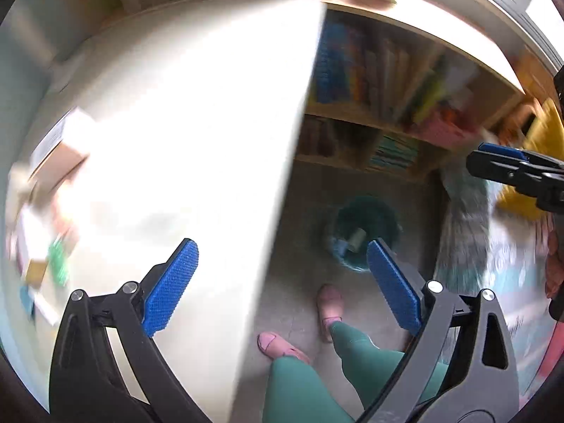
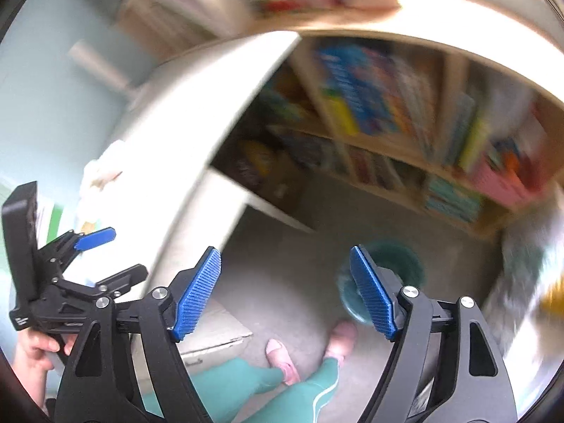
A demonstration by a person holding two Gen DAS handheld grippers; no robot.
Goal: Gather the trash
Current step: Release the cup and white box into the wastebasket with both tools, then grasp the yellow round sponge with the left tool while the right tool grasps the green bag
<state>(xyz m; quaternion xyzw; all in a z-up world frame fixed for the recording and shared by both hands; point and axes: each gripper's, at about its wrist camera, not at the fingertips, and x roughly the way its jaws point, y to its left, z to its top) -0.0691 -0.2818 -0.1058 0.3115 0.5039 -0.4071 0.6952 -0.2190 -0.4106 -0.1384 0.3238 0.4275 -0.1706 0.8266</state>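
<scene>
My left gripper hangs open and empty, its blue pads straddling the edge of a white table. On the floor below stands a dark teal waste bin holding a cardboard roll and other scraps. My right gripper is open too, with nothing between its pads, above the same bin. Blurred paper and boxes lie at the table's left end; crumpled white tissue lies on the table. Each gripper shows in the other's view: the right gripper, the left gripper.
A wooden bookshelf full of books lines the wall behind the bin. The person's legs in green trousers and pink slippers stand by the table edge. A cardboard box sits on the floor under the table.
</scene>
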